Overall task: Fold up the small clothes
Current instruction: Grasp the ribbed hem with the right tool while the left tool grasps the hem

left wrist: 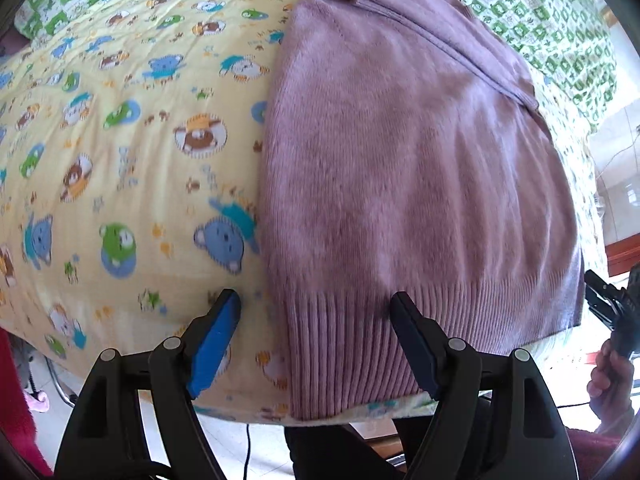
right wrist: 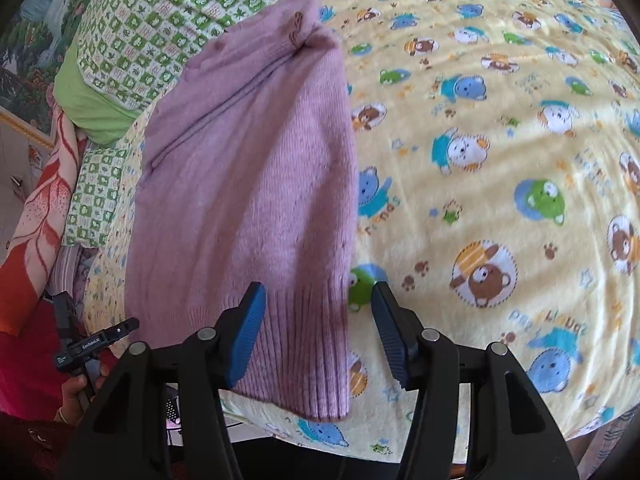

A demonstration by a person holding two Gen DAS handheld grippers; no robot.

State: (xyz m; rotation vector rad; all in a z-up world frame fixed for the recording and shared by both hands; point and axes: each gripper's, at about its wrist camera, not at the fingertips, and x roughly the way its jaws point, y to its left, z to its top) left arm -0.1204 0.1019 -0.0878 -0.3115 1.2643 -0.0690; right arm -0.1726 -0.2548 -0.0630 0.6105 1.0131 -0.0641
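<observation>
A mauve knit sweater [left wrist: 416, 176] lies folded lengthwise on a yellow cartoon-bear blanket [left wrist: 120, 152], its ribbed hem at the near edge. My left gripper [left wrist: 316, 300] is open, hovering over the hem's left corner, holding nothing. The sweater also shows in the right wrist view [right wrist: 248, 184]. My right gripper [right wrist: 318, 292] is open over the hem's right corner, empty. The other gripper shows small at the right edge of the left wrist view [left wrist: 608, 300] and at the lower left of the right wrist view [right wrist: 92, 344].
A green-and-white checked pillow [right wrist: 152, 28] lies behind the sweater. A red patterned cloth [right wrist: 36, 240] hangs at the left. The blanket [right wrist: 500, 160] spreads wide to the right. The bed's near edge drops to a tiled floor [left wrist: 248, 452].
</observation>
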